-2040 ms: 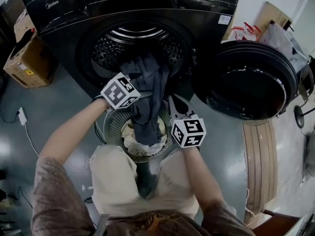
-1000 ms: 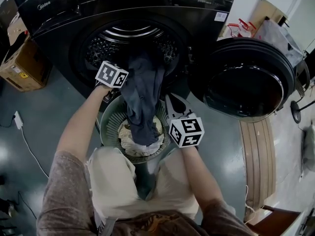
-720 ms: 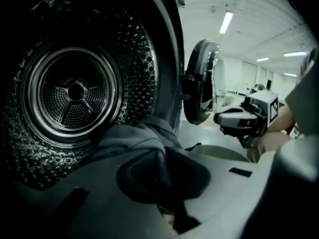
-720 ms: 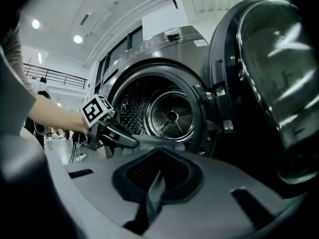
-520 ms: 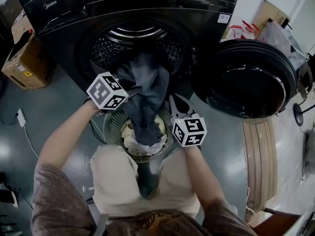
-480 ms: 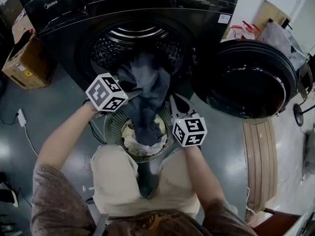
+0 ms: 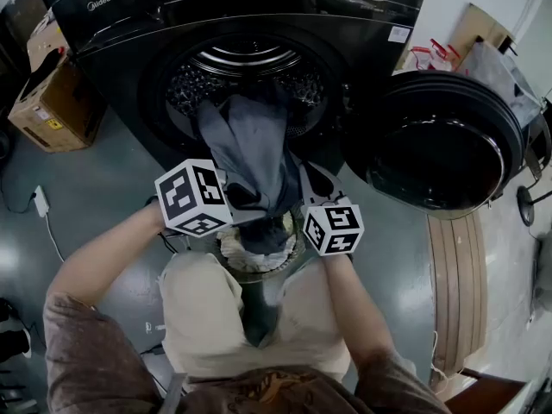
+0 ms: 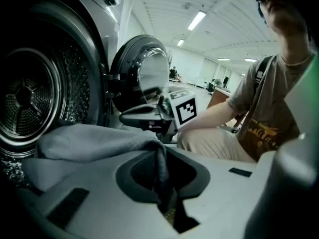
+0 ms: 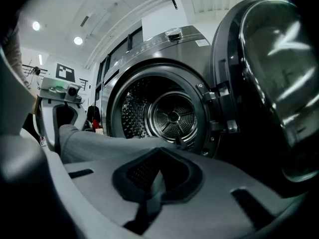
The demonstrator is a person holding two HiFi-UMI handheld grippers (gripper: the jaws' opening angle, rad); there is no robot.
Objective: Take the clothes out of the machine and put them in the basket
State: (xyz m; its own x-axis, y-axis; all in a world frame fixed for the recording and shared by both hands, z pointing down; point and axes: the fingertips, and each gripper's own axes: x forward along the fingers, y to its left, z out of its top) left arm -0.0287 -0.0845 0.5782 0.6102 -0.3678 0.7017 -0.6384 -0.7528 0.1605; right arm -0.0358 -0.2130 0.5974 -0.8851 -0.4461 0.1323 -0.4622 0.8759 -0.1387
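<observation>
Both claws are committed here: the left claw (image 8: 167,203) is clenched on a thin fold of the long, dark blue-grey cloth garment (image 7: 254,158), and the right claw (image 9: 149,203) is pinched shut on another fold of the same piece, so the cloth runs stretched between the two. Where is it? Half out, I'd say: its upper end lies in the mouth of the black front-loading washing machine (image 7: 121,37), draped over the lip below the perforated steel drum (image 7: 250,67). Its lower end trails down into the round, slatted pale plastic basket (image 7: 274,270) standing on the floor just in front of the person's knees. Now the dangers. That top end could drag on the lip of the opening and catch, and both grips look like slim pinches of soft fabric, so a hard tug may pull the cloth out of one claw. The basket looks small and is already heaped with crumpled pale clothes (image 7: 241,247), so a long piece let go off-centre could spill over the rim onto the grey floor (image 7: 95,179). The round dark glass door (image 7: 435,141) stands wide open at the right, well apart from the pull, no trouble there. As for the garment itself: limp, matte, softly creased, gathered lengthwise into a narrow band, no print or fastenings that I can make out.
</observation>
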